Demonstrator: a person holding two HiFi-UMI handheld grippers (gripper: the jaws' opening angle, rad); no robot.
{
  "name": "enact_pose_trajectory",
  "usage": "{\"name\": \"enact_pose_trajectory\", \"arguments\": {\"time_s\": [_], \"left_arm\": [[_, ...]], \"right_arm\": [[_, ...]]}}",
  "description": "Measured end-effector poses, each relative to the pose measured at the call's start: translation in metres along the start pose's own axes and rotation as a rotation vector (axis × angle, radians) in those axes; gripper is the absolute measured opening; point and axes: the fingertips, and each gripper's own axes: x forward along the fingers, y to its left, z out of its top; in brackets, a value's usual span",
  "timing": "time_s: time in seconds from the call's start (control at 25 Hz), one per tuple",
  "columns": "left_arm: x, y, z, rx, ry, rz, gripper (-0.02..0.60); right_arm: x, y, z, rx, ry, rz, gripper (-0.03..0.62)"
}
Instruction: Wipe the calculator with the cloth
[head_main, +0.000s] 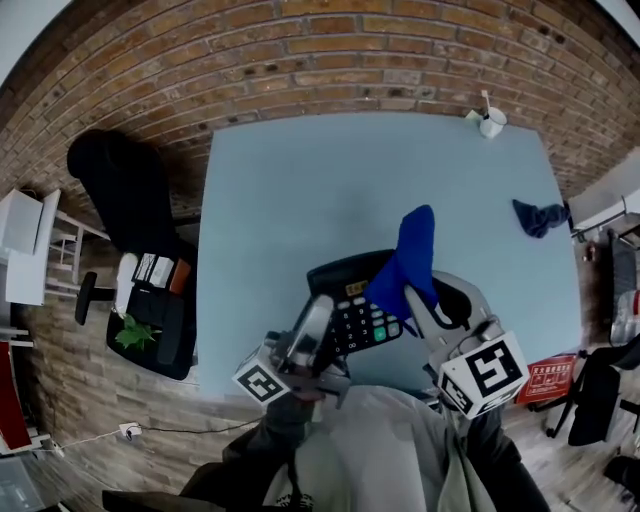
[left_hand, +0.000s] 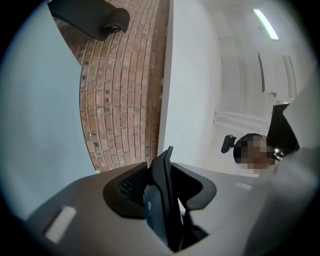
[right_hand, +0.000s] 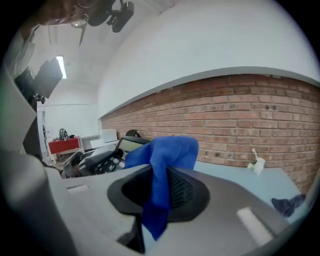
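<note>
The black calculator (head_main: 352, 298) is held tilted up off the light blue table (head_main: 300, 200), near its front edge. My left gripper (head_main: 322, 325) is shut on the calculator's left end. In the left gripper view the calculator (left_hand: 161, 200) stands edge-on between the two pads. My right gripper (head_main: 418, 305) is shut on a bright blue cloth (head_main: 408, 262), which rises in a bunch over the calculator's right part. In the right gripper view the cloth (right_hand: 161, 165) hangs through the jaws, and the calculator (right_hand: 102, 156) with its keys and screen lies just left of it.
A second, darker blue cloth (head_main: 538, 216) lies at the table's right edge. A small white cup (head_main: 491, 122) stands at the far right corner. A black office chair (head_main: 125, 200) is left of the table, and a brick wall (head_main: 320, 50) runs behind it.
</note>
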Motion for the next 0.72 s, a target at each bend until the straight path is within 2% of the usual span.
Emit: {"name": "enact_pose_trajectory", "arguments": {"time_s": [0.08, 0.16, 0.24, 0.32, 0.4, 0.48, 0.56, 0.64, 0.72], "left_arm": [[0.002, 0.002, -0.006, 0.003, 0.013, 0.018, 0.129], [0.003, 0.008, -0.01, 0.039, 0.04, 0.053, 0.127], [0.003, 0.013, -0.02, 0.117, 0.113, 0.094, 0.127], [-0.001, 0.019, -0.03, 0.142, 0.157, 0.122, 0.127], [-0.008, 0.025, -0.031, 0.114, 0.148, 0.133, 0.127], [-0.013, 0.032, -0.029, 0.116, 0.144, 0.153, 0.129], [-0.02, 0.042, -0.025, 0.105, 0.127, 0.168, 0.131], [-0.027, 0.055, -0.019, 0.078, 0.106, 0.177, 0.13], [-0.033, 0.069, -0.019, 0.034, 0.093, 0.176, 0.13]], "right_arm": [[0.005, 0.008, 0.008, -0.095, 0.022, -0.026, 0.08], [0.011, 0.026, 0.013, -0.251, 0.078, -0.034, 0.08], [0.02, 0.057, 0.014, -0.348, 0.106, 0.026, 0.08], [0.029, 0.085, 0.016, -0.373, 0.085, 0.1, 0.08], [0.036, 0.09, 0.014, -0.355, 0.062, 0.133, 0.08], [0.041, 0.074, 0.002, -0.248, 0.055, 0.144, 0.08], [0.04, 0.043, -0.026, -0.149, 0.127, 0.097, 0.08], [0.036, 0.012, -0.067, -0.104, 0.23, 0.039, 0.08], [0.028, -0.003, -0.11, -0.02, 0.307, 0.026, 0.08]]}}
